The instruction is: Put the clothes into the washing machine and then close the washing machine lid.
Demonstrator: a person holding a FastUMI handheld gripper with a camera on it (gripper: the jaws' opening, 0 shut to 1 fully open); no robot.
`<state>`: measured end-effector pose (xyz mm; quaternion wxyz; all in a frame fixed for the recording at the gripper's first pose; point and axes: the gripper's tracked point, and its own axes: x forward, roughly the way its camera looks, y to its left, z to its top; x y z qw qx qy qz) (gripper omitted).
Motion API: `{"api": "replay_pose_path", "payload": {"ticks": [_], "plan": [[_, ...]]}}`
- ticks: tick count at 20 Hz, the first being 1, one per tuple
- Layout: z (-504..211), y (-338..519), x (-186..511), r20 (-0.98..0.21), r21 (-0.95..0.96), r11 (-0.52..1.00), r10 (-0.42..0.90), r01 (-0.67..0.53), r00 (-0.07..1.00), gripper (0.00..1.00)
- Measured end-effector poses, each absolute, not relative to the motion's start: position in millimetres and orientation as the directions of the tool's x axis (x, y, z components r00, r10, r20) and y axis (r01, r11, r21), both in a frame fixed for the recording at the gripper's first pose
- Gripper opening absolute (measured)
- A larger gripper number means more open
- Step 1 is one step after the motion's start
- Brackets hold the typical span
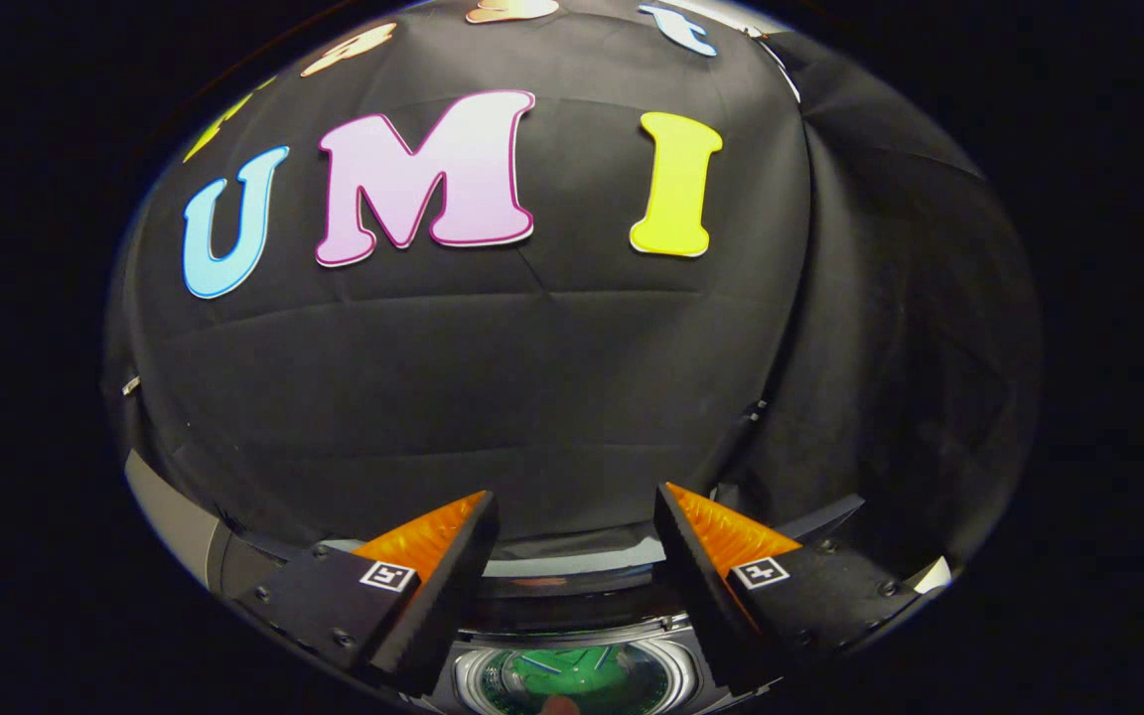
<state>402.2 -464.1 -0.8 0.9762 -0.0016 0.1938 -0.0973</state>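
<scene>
Fingers [572,556] spread wide, empty, above open washing machine [577,675] drum holding green clothes [582,673].

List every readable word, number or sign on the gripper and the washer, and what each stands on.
No readable text on either.
Hand-held gripper, open with nothing between its fingers: each finger bears a square black-and-white marker, a pattern, not letters.
Washer, below the fingers: no legible marking.

A grey desk [167,516] edge shows against the booth's black cloth wall; the washing machine [572,636] stands on it, drum open upward.
</scene>
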Motion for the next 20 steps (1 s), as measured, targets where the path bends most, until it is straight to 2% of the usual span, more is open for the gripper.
{"api": "replay_pose_path", "payload": {"ticks": [20], "plan": [[-13.0,-459.1,334.6,-0.440,-0.050,0.988,-0.156,0.149,0.884,0.99]]}}
